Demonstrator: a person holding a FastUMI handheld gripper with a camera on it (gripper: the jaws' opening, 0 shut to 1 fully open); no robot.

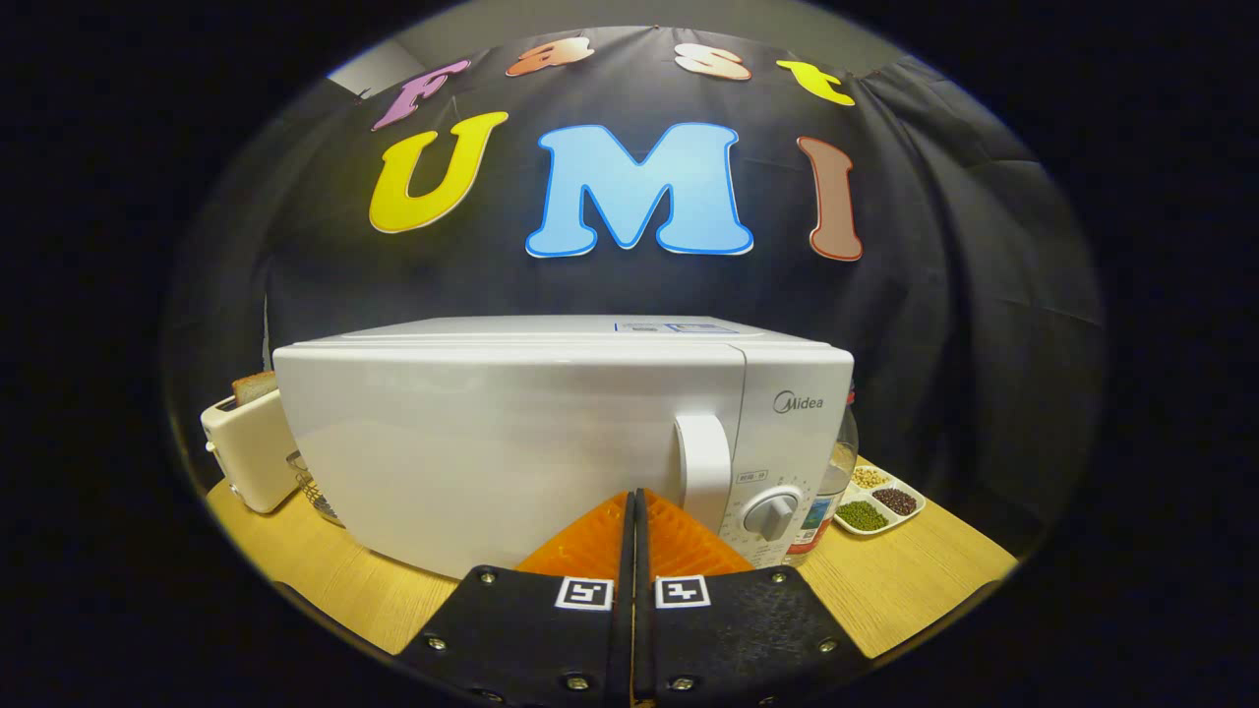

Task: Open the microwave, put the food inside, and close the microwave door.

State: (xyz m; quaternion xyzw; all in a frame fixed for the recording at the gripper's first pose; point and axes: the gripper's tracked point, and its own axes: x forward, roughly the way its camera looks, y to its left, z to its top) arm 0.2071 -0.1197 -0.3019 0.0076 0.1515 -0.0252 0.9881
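1. Microwave sits mid-desk, door closed, handle just beyond the fingertips.
2. Gripper has its orange fingers pressed together, holding nothing.
3. Step looks like the opening approach; next move likely means spreading the fingers and hooking the handle.
4. Toaster sits at the left edge; a bottle is half-hidden behind the microwave; food not identifiable.

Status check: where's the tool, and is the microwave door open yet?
Tool shut, empty, fingers together just short of the microwave front. Door closed, handle slightly right of the fingertips. Nothing between tool and handle.
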